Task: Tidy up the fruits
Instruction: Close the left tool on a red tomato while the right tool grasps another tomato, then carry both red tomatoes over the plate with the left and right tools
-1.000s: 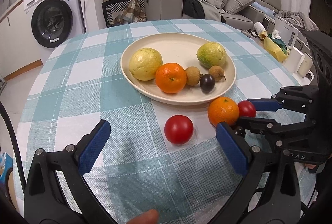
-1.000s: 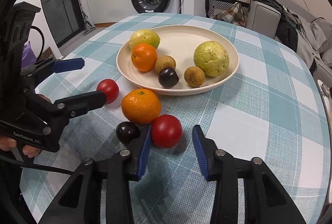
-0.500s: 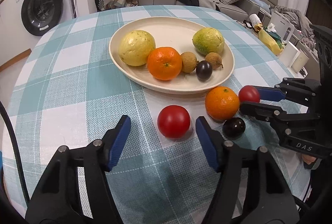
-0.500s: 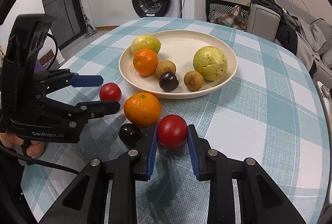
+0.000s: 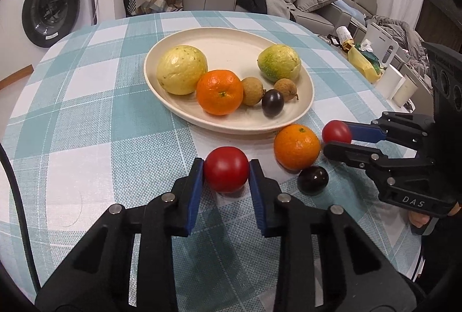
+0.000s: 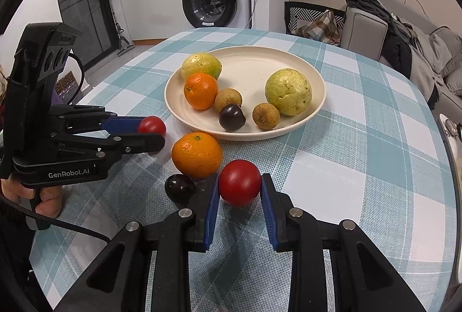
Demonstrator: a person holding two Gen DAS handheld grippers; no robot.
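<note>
Left wrist view showed one red tomato [image 5: 226,169] pinched between the blue pads of the left gripper [image 5: 226,176], which had just been closing and now pressed it at both flanks on the checked tablecloth [image 5: 86,124]. The other red tomato [image 6: 239,182] sat likewise clamped in the right gripper [image 6: 239,190], its jaws narrow on the fruit. Both looked light, smooth and soft-skinned, so a gentle hold across the widest part seemed wise; a hard squeeze would likely bruise or split them. Just beside the right gripper's left pad lay a dark plum [image 6: 179,187] and an orange [image 6: 197,154], and beyond both grippers the cream plate [image 5: 306,98] held other fruit.
</note>
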